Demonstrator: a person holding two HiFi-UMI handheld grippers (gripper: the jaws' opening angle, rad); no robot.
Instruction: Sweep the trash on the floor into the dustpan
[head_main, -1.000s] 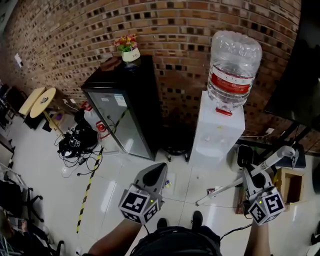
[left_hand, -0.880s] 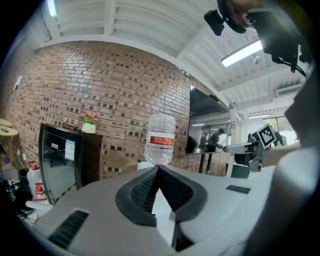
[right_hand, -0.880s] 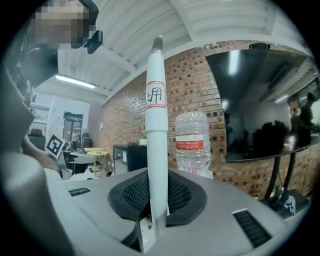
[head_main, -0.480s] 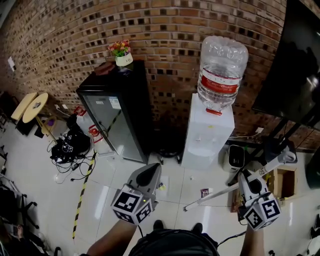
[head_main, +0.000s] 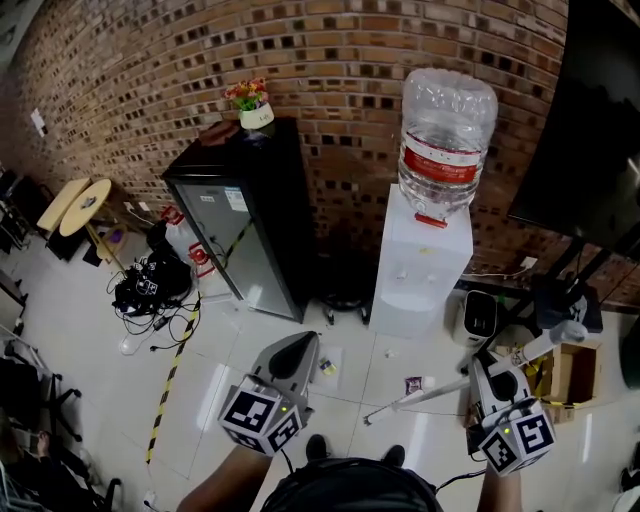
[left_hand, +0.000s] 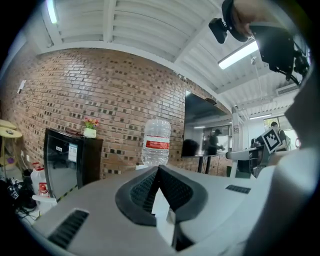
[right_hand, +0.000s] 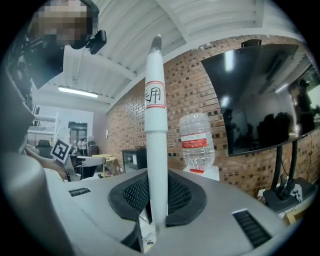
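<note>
Right hand-held gripper (right_hand: 154, 177) clamps one white handle (right_hand: 155, 105). Left hand-held gripper (left_hand: 159, 170) is closed and empty. Head view alone shows two trash pieces (head_main: 415, 384) on the floor (head_main: 90, 330).

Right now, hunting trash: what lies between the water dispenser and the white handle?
Head view: a small wrapper on the floor, just beside the handle in the right gripper.

Brick-red, black and white
Mottled red-brown brick wall (head_main: 150, 60); black fridge (head_main: 285, 200); white dispenser (head_main: 420, 265) (red-banded clear bottle (head_main: 447, 130)); white broom handle (right_hand: 155, 150), red-marked; yellow-black striped floor tape (head_main: 173, 380).
</note>
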